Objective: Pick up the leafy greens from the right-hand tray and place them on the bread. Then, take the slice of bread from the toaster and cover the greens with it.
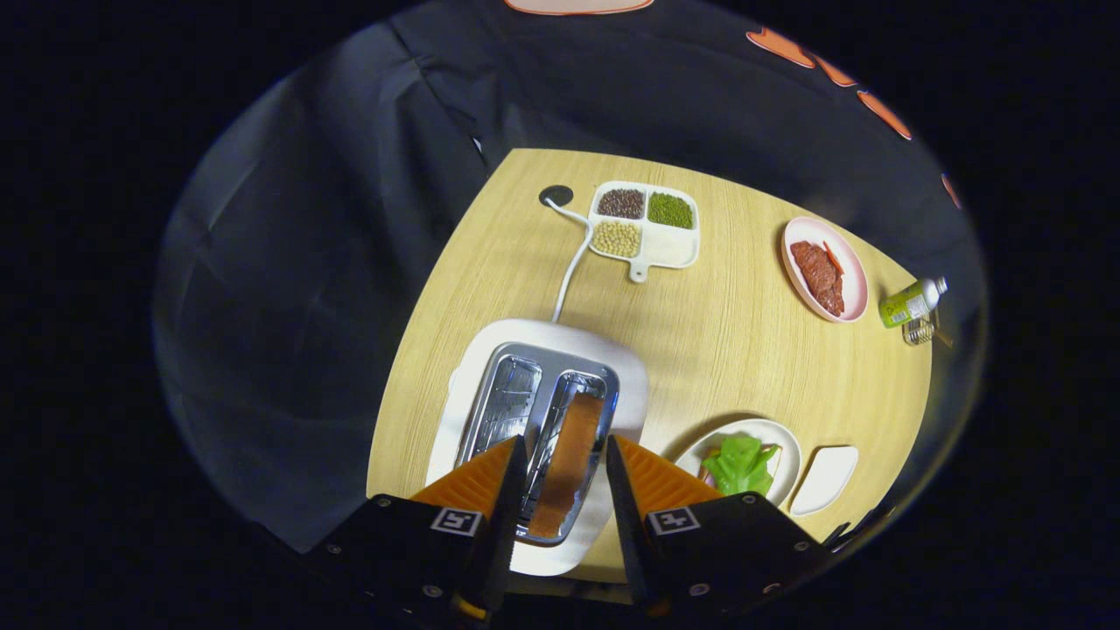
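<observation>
Between the gripper's (565, 468) two fingers stands the slice of bread (570, 464), upright on its edge in the right slot of the toaster (538, 420); the jaws are parted to a moderate width, wider than the slice, and a gap shows on each side, so neither finger seems to press on it yet. They straddle the slice from above, which looks like the line-up for closing on its two flat faces, and that suits a thin thing held in a narrow slot. The left slot beside it is bare metal. Just to the right of the fingers, a round plate (783, 446) carries the leafy greens (740, 464), and a sliver of something pale brown peeks from under them, likely the first bread, though too little shows to be sure. By that reading the greens part is done and the toaster slice is the step in hand. Touching or almost touching that plate lies a small white tray (825, 478), the probable source of the greens. Beyond the toaster its white cord (570, 267) runs to a round port in the wooden table (726, 332), next to a divided dish (646, 225) with three kinds of beans. Farther right sit a pink plate (823, 269) of red meat slices and a green bottle (910, 303) lying near the table's rim.
</observation>
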A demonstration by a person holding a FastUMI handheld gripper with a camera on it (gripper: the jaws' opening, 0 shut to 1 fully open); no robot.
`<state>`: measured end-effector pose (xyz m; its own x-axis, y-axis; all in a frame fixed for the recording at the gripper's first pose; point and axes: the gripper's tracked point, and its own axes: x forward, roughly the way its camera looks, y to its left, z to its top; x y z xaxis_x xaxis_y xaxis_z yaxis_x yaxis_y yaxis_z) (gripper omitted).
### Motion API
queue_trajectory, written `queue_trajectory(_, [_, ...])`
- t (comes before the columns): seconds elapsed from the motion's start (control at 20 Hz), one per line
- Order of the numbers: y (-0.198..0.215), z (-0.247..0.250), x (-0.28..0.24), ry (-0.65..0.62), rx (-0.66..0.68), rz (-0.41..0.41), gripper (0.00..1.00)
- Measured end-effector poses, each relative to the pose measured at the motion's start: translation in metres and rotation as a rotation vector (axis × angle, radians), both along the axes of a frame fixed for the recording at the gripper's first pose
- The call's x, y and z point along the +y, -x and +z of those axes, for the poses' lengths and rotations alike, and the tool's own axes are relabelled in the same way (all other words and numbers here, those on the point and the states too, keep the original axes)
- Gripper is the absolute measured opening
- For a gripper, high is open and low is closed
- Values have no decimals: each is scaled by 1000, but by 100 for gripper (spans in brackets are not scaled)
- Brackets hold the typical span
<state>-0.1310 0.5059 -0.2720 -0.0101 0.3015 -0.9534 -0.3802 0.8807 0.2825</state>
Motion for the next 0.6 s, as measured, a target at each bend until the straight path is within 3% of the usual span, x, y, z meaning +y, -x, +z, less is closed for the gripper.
queue_trajectory(0.25, [3,0,2,8,19,-72,17])
queue_trajectory(0.6, [-7,21,-8,-87,0,-159,9])
